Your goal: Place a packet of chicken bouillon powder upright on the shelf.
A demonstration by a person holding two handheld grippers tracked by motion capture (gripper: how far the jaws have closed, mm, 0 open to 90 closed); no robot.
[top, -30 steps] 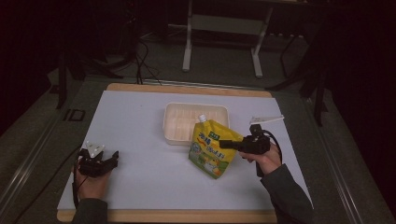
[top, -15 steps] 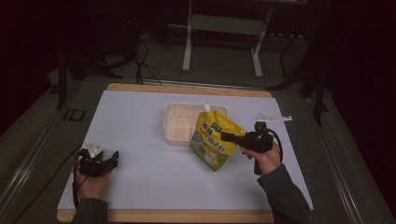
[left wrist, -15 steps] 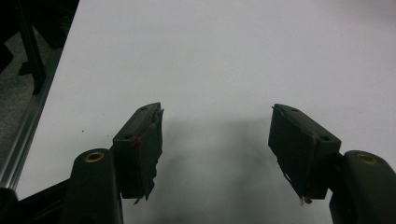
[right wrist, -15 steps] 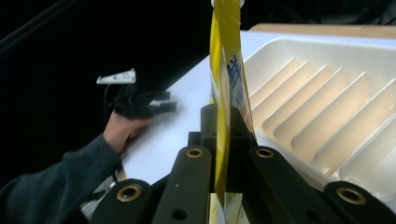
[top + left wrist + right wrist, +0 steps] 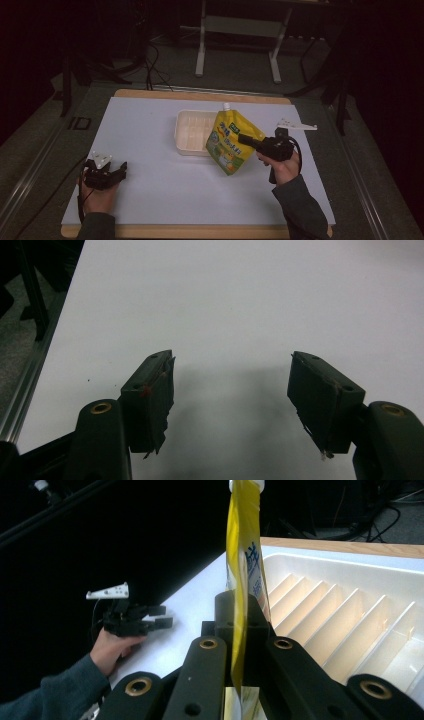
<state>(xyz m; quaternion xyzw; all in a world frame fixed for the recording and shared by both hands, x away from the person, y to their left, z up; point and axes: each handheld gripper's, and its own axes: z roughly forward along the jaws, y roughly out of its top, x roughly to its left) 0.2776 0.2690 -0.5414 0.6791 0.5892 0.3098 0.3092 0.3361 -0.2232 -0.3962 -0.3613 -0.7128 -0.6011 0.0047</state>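
Item: yellow spouted refill pouch. I am holding it pinched by its side edge in my right hand-held gripper, jaws clamped flat on the film, the pouch hanging tilted above the front rim of the white ribbed tray. Handling, by my judgement: soft, slick film with sloshing contents, likely to swing; I am gripping the stiffer seam, not the belly. My left hand-held gripper is resting wide open and empty on the white surface.
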